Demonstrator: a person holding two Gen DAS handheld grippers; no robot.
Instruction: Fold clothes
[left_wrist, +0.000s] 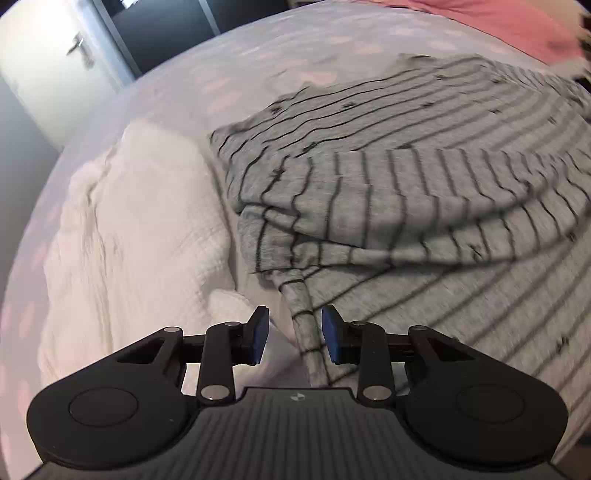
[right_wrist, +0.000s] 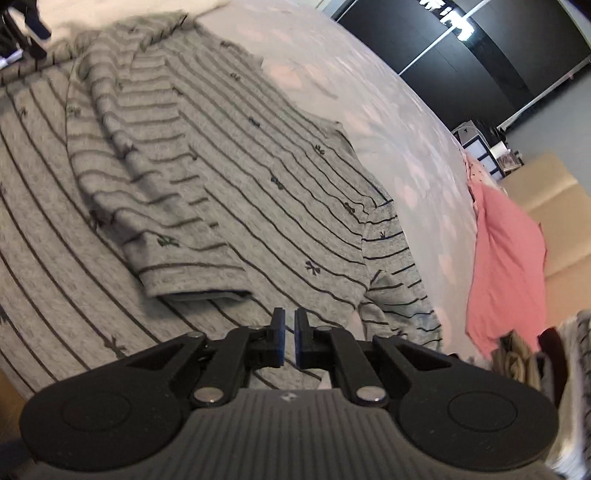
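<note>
Both tongs empty: left tongs (left_wrist: 294, 334) parted astride the striped shirt (left_wrist: 388, 192) edge, right tongs (right_wrist: 290, 338) closed; smooth the fold flat.

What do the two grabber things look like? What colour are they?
Both look alike. The left gripper and the right gripper are matte black, with two round flat discs at the sides, jointed black link arms fastened by shiny silver pins, and a ribbed dark grey panel in the middle bearing a tiny white mark. The fingertips carry blue pads. No cables, hands or sleeves show.
</note>
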